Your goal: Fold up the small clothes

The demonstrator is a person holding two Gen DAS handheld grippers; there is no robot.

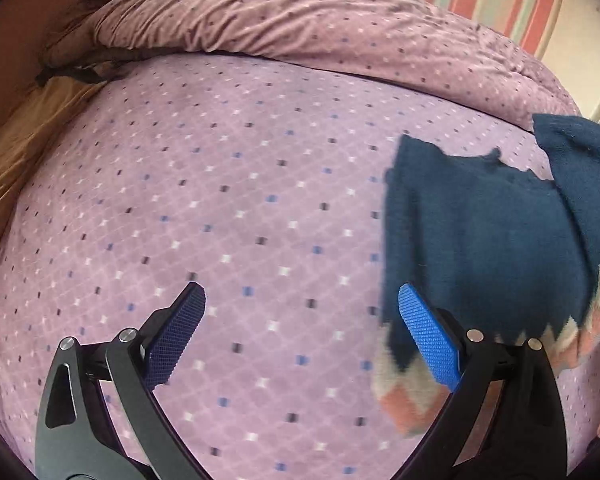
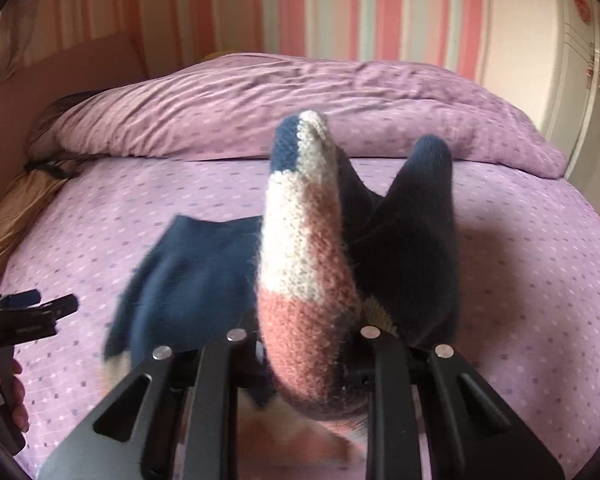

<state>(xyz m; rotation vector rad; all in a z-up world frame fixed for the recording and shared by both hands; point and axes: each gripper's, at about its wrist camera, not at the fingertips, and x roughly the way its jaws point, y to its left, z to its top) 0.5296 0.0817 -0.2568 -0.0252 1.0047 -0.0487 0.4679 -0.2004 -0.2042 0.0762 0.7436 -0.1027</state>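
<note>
1. The knitted garment [image 2: 308,280], navy with cream and pink bands, is partly lifted off the bed [image 2: 540,280]; its navy body trails onto the purple sheet.
2. The right tongs [image 2: 304,360] are clamped on its striped end.
3. The left tongs [image 1: 300,332] stand wide apart, gripping nothing, the garment just beside their right finger.
4. A rumpled duvet [image 1: 300,28] lies behind.

The left gripper [image 1: 302,322] is held low with its blue-padded fingers [image 1: 430,338] spread wide apart, nothing between them. The right gripper [image 2: 304,344] is clamped on a knitted garment [image 2: 306,256], its fingertips hidden by the bunched fabric.
</note>
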